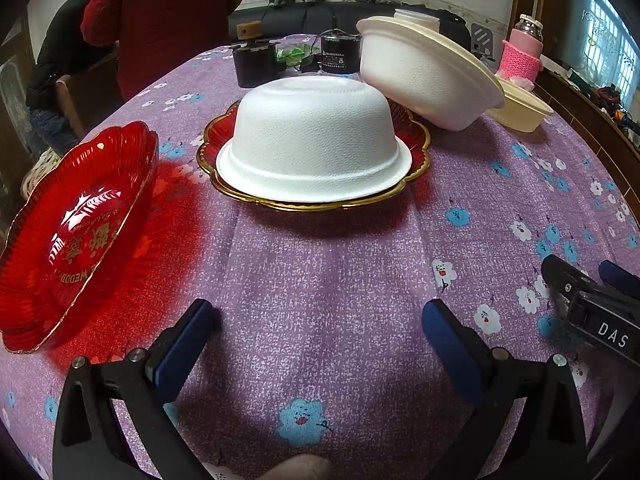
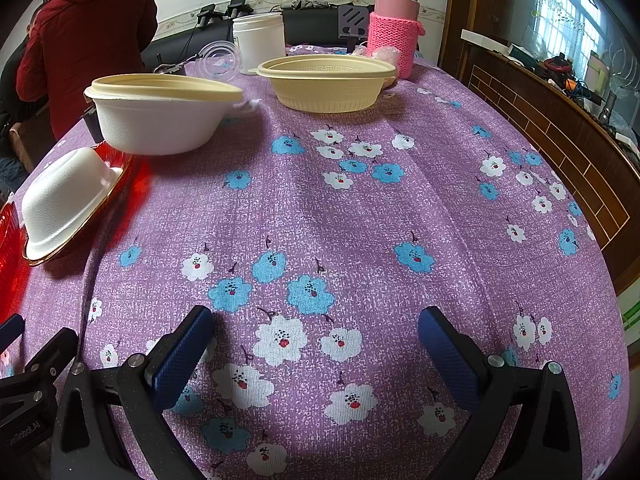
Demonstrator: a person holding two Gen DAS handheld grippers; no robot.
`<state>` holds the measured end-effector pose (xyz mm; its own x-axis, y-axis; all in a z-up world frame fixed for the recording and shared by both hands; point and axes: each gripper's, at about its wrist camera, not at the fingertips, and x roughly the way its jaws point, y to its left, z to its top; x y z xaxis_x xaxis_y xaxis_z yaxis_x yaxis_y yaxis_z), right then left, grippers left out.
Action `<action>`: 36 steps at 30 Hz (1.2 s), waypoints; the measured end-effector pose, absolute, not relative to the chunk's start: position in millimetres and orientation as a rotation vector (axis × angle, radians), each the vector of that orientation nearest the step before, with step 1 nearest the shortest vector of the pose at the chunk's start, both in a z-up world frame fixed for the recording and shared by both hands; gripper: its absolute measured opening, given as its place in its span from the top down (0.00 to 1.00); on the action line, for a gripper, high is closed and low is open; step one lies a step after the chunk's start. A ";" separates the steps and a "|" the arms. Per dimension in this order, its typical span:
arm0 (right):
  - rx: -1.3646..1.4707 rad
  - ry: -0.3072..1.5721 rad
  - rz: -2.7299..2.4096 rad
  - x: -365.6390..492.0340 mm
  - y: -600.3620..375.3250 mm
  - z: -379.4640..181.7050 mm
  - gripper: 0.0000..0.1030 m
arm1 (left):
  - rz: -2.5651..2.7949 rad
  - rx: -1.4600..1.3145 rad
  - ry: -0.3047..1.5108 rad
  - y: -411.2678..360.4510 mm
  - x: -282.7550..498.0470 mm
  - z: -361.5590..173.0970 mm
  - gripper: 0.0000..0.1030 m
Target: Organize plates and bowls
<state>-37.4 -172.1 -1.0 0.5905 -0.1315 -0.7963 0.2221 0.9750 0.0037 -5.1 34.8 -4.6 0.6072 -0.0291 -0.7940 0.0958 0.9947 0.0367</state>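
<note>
While I hold both tools low over the purple flowered tabletop, my left claw and my right claw gape wide, gripping nothing. Nearest my left claw, one red plate lies alone. Beyond it, an upturned white foam bowl sits on a second red plate. Farther back stands a white bowl nested with a cream one, then a separate cream bowl near a pink flask. I judge sorting barely begun: plates unstacked, bowls scattered.
</note>
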 end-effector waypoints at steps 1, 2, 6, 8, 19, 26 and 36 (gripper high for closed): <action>0.107 0.917 -0.206 -37.4 -171.7 -0.8 0.01 | -0.073 0.078 0.916 34.3 -5.1 -4.6 0.00; 0.107 0.917 -0.206 -37.5 -172.0 -0.9 0.01 | -0.073 0.078 0.916 33.8 -5.0 -4.5 0.00; 0.107 0.917 -0.206 -37.7 -172.2 -0.8 0.01 | -0.073 0.077 0.915 32.1 -5.5 -5.8 0.00; 0.107 0.917 -0.206 -37.7 -172.1 -0.8 0.01 | -0.073 0.078 0.915 32.3 -5.3 -5.8 0.00; 0.106 0.917 -0.206 -37.5 -171.2 -0.4 0.01 | -0.072 0.078 0.915 31.1 -5.1 -8.1 0.00; 0.107 0.917 -0.206 -37.6 -171.8 -0.6 0.01 | -0.072 0.078 0.915 31.5 -5.2 -7.7 0.00; 0.107 0.917 -0.206 -37.4 -172.0 -0.9 0.01 | -0.074 0.077 0.915 31.5 -5.4 -7.6 0.00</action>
